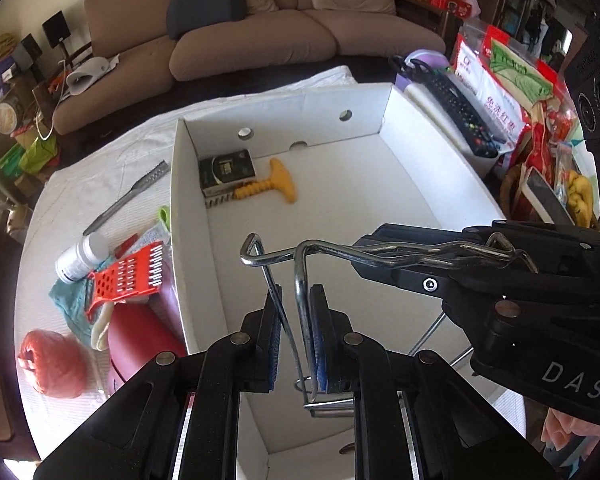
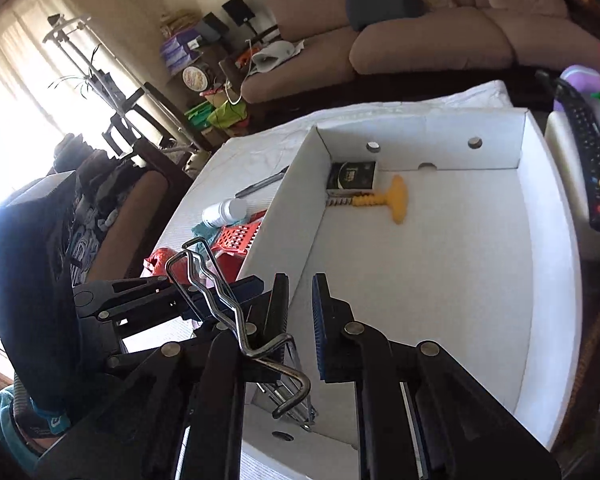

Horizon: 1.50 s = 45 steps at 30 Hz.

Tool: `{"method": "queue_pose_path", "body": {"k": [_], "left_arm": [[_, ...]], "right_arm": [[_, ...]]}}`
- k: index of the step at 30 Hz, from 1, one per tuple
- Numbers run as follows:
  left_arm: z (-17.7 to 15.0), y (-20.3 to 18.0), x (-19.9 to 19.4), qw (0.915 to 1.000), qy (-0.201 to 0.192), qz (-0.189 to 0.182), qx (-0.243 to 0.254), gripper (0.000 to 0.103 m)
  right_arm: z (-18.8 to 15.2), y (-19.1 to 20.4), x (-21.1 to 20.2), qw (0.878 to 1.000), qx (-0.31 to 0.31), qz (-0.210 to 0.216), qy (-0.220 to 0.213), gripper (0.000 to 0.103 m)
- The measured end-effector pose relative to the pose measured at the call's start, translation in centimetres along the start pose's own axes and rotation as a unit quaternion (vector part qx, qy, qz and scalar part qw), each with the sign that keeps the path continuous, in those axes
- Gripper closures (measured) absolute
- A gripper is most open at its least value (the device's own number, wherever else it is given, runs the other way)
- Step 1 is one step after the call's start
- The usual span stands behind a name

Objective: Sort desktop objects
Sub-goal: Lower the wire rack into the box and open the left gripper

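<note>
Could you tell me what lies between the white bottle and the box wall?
In the left wrist view, the red grater lies between the white bottle and the box wall.

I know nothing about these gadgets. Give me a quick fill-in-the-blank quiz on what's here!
The T-handled tool inside the white box is coloured ___. The red grater lies ___ that box. The right gripper has its jaws ___, with nothing between them.
Missing words: yellow; outside; open.
</note>
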State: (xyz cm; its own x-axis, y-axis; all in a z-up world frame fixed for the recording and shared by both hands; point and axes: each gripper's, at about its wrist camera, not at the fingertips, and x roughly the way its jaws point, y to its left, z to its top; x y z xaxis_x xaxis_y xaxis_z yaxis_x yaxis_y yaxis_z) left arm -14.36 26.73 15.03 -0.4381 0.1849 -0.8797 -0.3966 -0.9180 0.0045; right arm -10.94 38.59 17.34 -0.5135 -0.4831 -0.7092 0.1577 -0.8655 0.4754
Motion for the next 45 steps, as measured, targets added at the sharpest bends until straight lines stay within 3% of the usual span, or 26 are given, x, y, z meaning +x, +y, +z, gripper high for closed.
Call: {"method": "queue_pose_path", "body": {"k": [2,8,12,16,20,28,32,34,37,40,41,42,45], "left_arm": [[-0.3,0.2,1.1,0.9999,0.011,-0.008,-0.003,0.09],[-0.6,0.9,3.7,0.9993,0.034,0.012,-0.003,0.09],[-0.5,1.6,5.3,0.9985,0.047,0.021,-0.02,0.09],[0.1,1.4,6.4,0.9976,0.056,0.034,-0.024,0.09],[0.3,1.2,6.9,0.9973,0.06,0.033,-0.026,0.09],[0.4,2.4,7.7,0.9963,0.063,0.027,-0.053,0.09],[0.4,2.6,8.1,0.9958,0.065,0.027,-0.057,0.089],[0.5,2.4,8.1,0.9959,0.066,0.034,-0.053,0.089],[0.6,2.5,8.2,0.9959,0.066,0.039,-0.049,0.089],[0.7,2.9,7.8,0.9953,0.065,0.04,-0.061,0.072],[0.7,3.0,7.4,0.9956,0.058,0.032,-0.066,0.055],[0.6,3.1,7.0,0.9958,0.053,0.023,-0.071,0.047],[0.6,3.1,6.2,0.9962,0.048,0.011,-0.072,0.043]], "right_arm": [[-0.2,-0.6,1.5,1.0,0.006,0.0,0.012,0.092],[-0.3,-1.6,5.1,0.998,0.007,-0.025,0.049,0.091],[-0.4,-2.6,7.0,0.996,0.022,-0.056,0.07,0.085],[-0.4,-3.7,7.9,0.994,0.046,-0.057,0.078,0.068],[-0.2,-3.7,7.4,0.995,0.043,-0.068,0.064,0.068],[-0.9,-4.9,4.7,0.996,0.079,-0.036,0.034,0.068],[-1.1,-4.8,4.4,0.997,0.064,-0.039,0.025,0.078],[-0.9,-4.4,4.7,0.997,0.051,-0.042,0.027,0.098],[-0.8,-4.1,4.7,0.998,0.045,-0.043,0.019,0.098],[-0.5,-4.1,4.9,0.998,0.044,-0.042,0.022,0.098],[-0.4,-4.1,5.0,0.998,0.042,-0.044,0.023,0.098],[-0.3,-4.1,5.1,0.998,0.04,-0.046,0.025,0.098],[0.0,-4.0,5.6,0.998,0.036,-0.052,0.031,0.097]]}}
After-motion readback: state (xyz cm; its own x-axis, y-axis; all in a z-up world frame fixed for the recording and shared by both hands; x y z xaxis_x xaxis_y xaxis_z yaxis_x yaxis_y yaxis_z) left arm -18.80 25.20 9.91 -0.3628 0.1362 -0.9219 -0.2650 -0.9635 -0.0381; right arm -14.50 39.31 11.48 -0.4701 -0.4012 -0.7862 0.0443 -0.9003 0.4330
